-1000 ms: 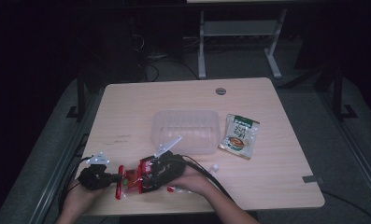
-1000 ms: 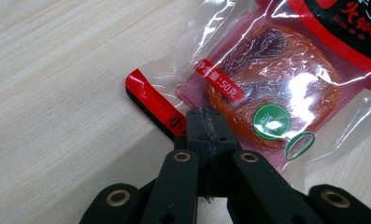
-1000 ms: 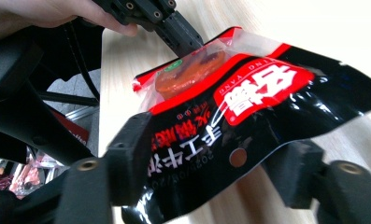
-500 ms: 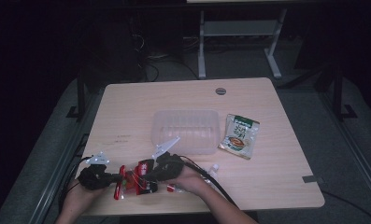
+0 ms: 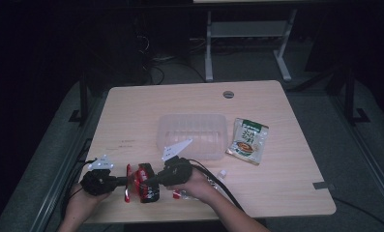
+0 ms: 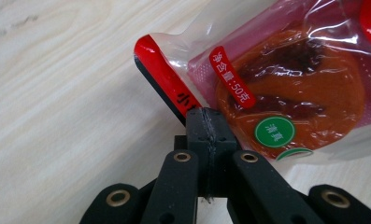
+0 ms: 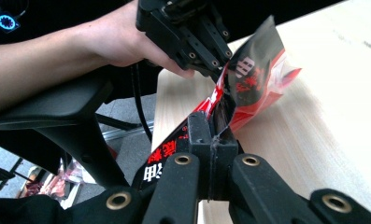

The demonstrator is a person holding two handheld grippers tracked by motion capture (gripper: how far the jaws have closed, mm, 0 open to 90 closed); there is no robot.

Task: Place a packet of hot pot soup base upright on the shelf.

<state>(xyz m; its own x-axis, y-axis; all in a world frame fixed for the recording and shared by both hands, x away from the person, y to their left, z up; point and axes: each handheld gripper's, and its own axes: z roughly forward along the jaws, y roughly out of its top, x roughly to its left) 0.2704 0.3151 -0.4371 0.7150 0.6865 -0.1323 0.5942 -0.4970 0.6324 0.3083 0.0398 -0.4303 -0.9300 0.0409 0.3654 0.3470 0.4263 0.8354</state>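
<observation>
A: Surface?
B: Pale wood counter (image 5: pixel 286 159) in a dark room. A clear plastic tray (image 5: pixel 193 135), apparently holding nothing, lies beyond both tools.

A: Grips?
B: The left hand-held gripper (image 6: pixel 206 122) is clenched on the red snack packet (image 6: pixel 286 88); the right hand-held gripper (image 7: pixel 210 135) is clamped on its opposite edge. The packet hangs between them, above the counter's near edge.

Both grippers are matte black: the left gripper (image 6: pixel 206 122) and the right gripper (image 7: pixel 211 135) each have two flat jaws on paired link arms pinned with brass-coloured rivets. A pale grey three-cornered plate (image 5: pixel 176 148) tops the right one, another (image 5: pixel 100 164) the left. Black cables (image 5: pixel 218 181) trail back. The forearms (image 7: pixel 47 51) are bare.
</observation>
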